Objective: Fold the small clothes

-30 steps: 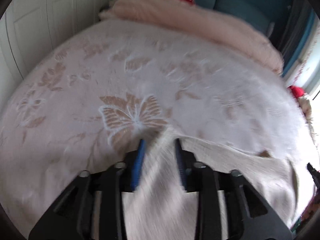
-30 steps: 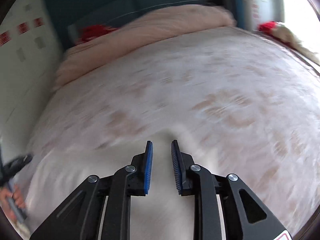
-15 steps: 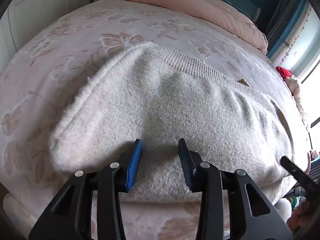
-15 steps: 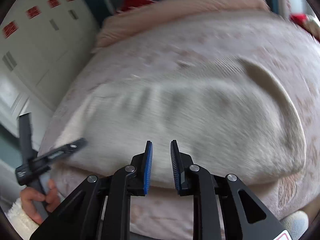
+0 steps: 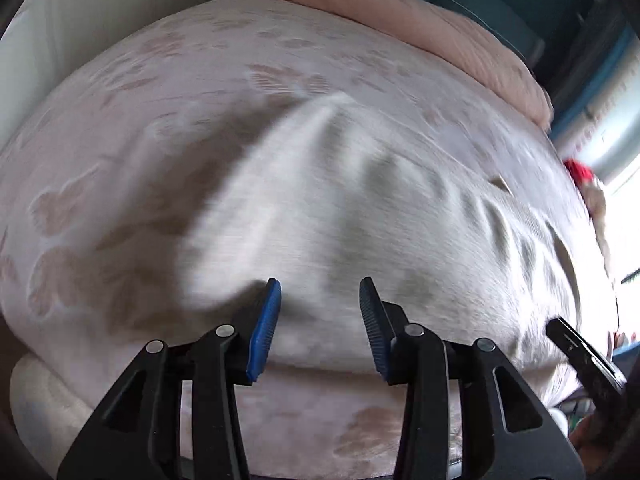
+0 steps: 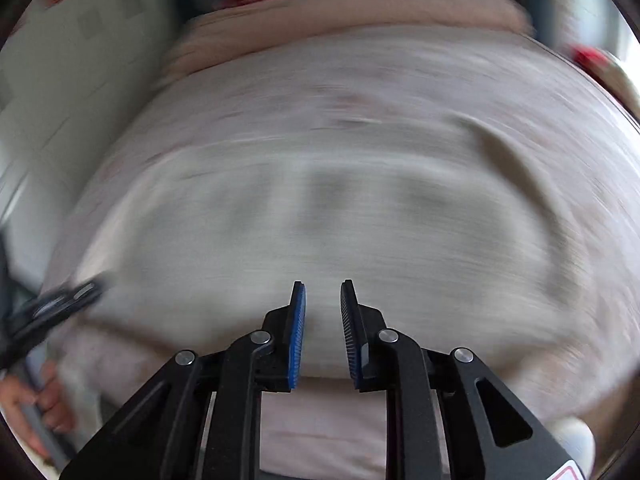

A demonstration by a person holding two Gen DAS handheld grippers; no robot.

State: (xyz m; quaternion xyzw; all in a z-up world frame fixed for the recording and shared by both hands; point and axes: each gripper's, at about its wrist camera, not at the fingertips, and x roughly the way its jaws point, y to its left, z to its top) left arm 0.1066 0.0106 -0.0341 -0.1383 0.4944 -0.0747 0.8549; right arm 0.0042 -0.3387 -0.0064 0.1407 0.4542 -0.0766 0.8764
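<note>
A cream knit sweater (image 5: pixel 360 220) lies spread flat on the bed, with soft wrinkles and its near hem by the bed's front edge; it fills the middle of the right wrist view (image 6: pixel 340 220) too. My left gripper (image 5: pixel 320 282) hovers over the near hem, open, its blue pads apart and nothing pressed between them. My right gripper (image 6: pixel 322 284) hangs over the same hem further right, its pads a narrow gap apart and empty. Each gripper shows in the other's view: the left gripper (image 6: pixel 52 304) with a hand (image 6: pixel 40 400) on it, the right gripper (image 5: pixel 580 352) at the edge.
The sweater rests on a pale bedspread (image 5: pixel 120 160) with a beige flower pattern. A rolled pink blanket (image 5: pixel 400 20) lies across the head of the bed. A red and cream item (image 5: pixel 578 170) sits at the right side, and white cupboard doors (image 6: pixel 60 80) stand to the left.
A second ago cloth ran up between both grippers' fingers over the bedspread. Now the sweater lies spread on the bed and both grippers have drawn back to its near hem.
</note>
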